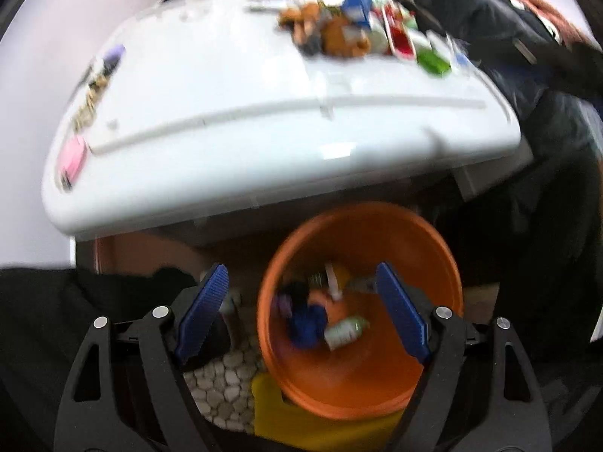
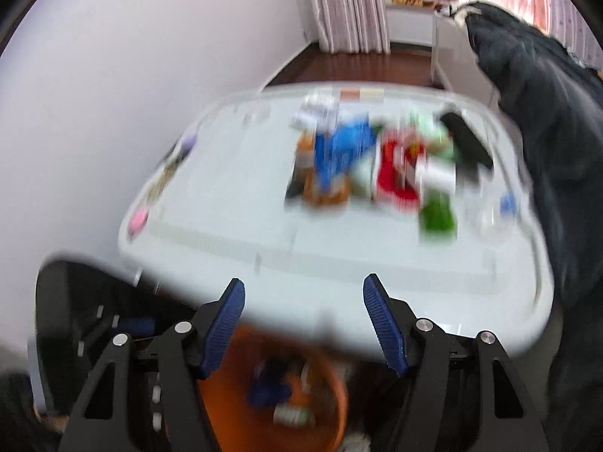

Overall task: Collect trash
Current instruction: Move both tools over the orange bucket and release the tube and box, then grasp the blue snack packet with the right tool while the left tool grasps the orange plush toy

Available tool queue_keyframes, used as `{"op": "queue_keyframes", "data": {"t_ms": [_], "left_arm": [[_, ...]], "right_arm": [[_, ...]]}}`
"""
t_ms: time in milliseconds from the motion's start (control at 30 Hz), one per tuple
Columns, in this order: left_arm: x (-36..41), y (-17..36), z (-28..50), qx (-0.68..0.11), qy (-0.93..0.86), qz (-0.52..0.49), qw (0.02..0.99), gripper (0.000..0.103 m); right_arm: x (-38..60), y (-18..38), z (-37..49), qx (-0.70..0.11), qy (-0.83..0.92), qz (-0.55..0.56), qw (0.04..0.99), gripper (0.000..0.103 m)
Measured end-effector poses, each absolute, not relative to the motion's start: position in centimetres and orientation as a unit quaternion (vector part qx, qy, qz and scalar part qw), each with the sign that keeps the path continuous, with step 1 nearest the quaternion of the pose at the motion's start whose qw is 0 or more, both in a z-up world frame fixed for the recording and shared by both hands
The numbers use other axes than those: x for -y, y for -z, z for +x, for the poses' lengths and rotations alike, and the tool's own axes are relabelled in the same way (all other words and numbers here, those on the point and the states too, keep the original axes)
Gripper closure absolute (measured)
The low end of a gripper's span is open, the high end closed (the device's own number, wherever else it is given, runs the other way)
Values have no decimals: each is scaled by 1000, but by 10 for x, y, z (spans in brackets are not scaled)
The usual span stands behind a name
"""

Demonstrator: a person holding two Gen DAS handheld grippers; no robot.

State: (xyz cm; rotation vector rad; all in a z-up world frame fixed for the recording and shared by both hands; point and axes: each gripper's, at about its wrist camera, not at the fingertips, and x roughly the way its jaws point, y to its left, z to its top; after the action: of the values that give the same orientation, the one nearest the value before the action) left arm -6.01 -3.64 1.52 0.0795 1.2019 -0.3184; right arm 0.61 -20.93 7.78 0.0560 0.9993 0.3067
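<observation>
While the left gripper hangs over the orange bin, its blue pads stand wide apart with nothing between them; one pad lies outside the bin's left rim, the other over its right side. Down in the bin lie a small white bottle with green print, a dark blue crumpled piece and a few other bits too blurred to name. Under the bin's near edge shows something yellow, and to its left a pebble-patterned floor.

The right gripper is also spread open and empty, its tips over the near edge of the white table, with the bin low between its arms. On the table's far right a blurred heap of trash remains: blue, red, green, orange and white packets lying close together, a black object at its right. A pink item and a lilac one lie along the table's left edge. A dark coat hangs at the right, with curtains far behind.
</observation>
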Motion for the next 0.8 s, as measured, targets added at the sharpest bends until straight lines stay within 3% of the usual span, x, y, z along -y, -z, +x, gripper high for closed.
{"op": "queue_keyframes", "data": {"t_ms": [167,333,433,567,800], "left_arm": [[27,-18,-39,-547,128,24,827,24],[22,-8,-33,-557,126,19,821,24],[20,-6,-32,-559,127,13,819,24],[21,-5,-31,-562,128,11,817,24],[30,-19,-5,-549,129,4,825,24]], "right_arm": [[195,-81,125,-513,-128,60,847,38],[177,-35,213,-617,-75,36,783,39],[174,-6,221,-644,-55,26,763,66],[179,-5,204,-614,-66,26,786,79],[209,-79,118,-497,-143,77,852,80]]}}
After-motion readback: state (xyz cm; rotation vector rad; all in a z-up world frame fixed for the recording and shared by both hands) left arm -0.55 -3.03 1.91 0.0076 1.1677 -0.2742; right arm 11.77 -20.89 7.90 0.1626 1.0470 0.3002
